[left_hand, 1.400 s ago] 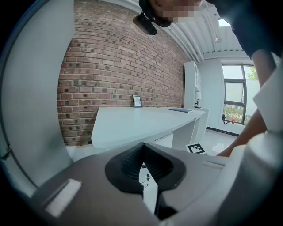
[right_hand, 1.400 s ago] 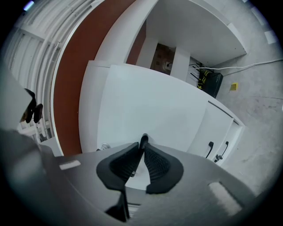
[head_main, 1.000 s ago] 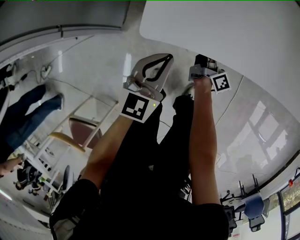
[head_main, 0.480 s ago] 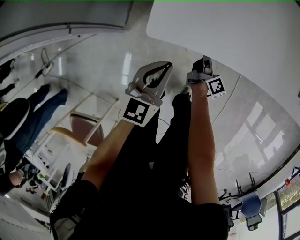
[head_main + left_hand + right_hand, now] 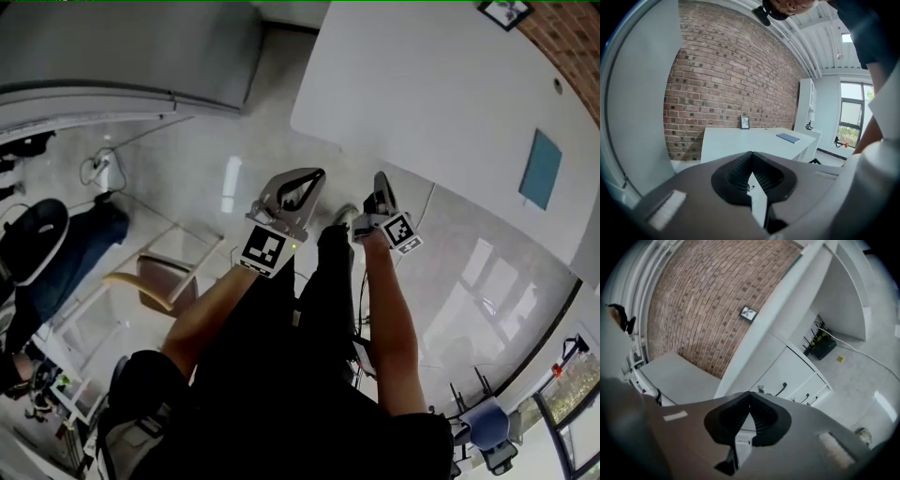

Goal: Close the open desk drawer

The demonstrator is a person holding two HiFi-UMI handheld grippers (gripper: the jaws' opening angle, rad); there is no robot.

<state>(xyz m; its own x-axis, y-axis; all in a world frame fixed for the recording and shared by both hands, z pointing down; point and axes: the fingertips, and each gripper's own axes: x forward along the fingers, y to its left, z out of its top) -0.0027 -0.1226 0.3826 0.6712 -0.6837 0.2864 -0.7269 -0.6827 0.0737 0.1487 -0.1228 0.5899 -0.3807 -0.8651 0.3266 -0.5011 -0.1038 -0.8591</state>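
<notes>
Head view pulls back from a second ago, taking in more of the white surface [image 5: 450, 103] and a brick wall [image 5: 572, 37]. The left gripper [image 5: 317, 175] and right gripper [image 5: 379, 180] sit lower in frame, touching nothing. Left gripper view: jaws pressed together, empty, aimed over the surface top. Right gripper view: jaws have just snapped closed with nothing between them. Beyond, the drawer unit [image 5: 790, 373] shows fronts that seem flush, though small and tilted, so the drawer looks already closed.
</notes>
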